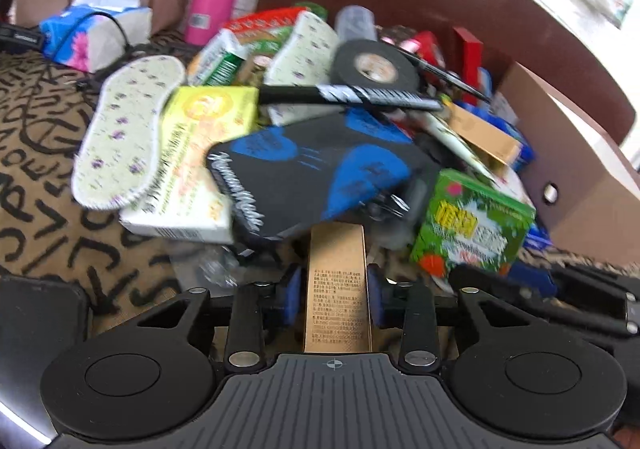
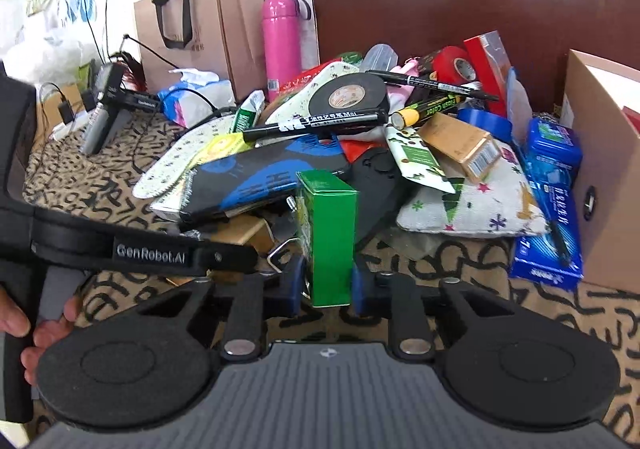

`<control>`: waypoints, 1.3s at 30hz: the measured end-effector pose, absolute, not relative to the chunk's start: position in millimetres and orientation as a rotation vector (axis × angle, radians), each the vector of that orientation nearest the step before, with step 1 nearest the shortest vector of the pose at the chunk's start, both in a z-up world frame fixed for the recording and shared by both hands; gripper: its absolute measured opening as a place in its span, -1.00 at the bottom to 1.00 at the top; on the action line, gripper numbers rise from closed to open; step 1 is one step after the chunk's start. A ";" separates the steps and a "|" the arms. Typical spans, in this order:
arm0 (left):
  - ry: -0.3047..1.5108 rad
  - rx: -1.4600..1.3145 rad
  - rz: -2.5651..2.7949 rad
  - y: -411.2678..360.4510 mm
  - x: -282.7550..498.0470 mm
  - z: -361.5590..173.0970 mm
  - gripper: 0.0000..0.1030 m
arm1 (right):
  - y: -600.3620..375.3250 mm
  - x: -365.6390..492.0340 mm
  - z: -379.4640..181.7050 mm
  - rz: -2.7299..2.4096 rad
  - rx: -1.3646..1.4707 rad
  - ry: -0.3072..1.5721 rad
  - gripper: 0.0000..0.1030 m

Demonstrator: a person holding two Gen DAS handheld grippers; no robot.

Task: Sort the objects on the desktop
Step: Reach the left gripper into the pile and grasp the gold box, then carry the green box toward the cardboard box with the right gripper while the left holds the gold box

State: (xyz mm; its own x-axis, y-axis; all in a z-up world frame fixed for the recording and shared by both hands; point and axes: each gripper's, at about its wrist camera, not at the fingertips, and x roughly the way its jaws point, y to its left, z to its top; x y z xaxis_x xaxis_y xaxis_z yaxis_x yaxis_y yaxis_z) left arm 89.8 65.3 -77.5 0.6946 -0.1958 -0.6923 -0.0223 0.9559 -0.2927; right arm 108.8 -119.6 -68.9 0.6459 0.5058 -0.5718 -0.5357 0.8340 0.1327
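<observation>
A heap of desktop objects lies on a patterned cloth. My left gripper (image 1: pixel 334 295) is shut on a slim tan carton (image 1: pixel 336 281) printed with small text, its far end under a black and blue notebook (image 1: pixel 316 165). My right gripper (image 2: pixel 326 281) is shut on a green box (image 2: pixel 326 233), held upright at the heap's near edge. The left gripper (image 2: pixel 132 249) also reaches in from the left of the right wrist view, with a hand (image 2: pixel 24 329) on its handle. A black tape roll (image 2: pixel 350 95) and a black marker (image 2: pixel 316 123) lie on top of the heap.
A pink bottle (image 2: pixel 281 45), a brown paper bag (image 2: pixel 200 21) and a tissue pack (image 1: pixel 86 31) stand behind the heap. A cardboard box (image 2: pixel 604 169) stands at the right, with blue packets (image 2: pixel 554 209) beside it. A brown board (image 2: pixel 460 5) closes the back. An insole (image 1: pixel 120 133) lies left.
</observation>
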 end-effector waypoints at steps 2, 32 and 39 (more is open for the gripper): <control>0.808 -0.272 -0.121 60.4 84.8 -76.7 -0.35 | -127.4 103.4 -66.1 0.578 -0.052 0.635 -0.57; 0.825 -0.088 -0.204 16.8 63.1 -65.0 -0.40 | -180.1 87.7 -73.4 0.453 0.056 0.664 -0.57; 0.746 -0.076 -0.285 -9.2 66.0 -31.9 -0.40 | -202.9 77.8 -44.2 0.423 0.072 0.565 -0.57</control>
State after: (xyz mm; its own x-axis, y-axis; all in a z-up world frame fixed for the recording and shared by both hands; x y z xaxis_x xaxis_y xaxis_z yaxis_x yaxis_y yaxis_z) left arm 66.0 -9.2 -31.9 0.6978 -0.2823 -0.6583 0.2285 0.9588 -0.1689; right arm 77.8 -202.9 -44.2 0.7610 0.4077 -0.5046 -0.3688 0.9118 0.1806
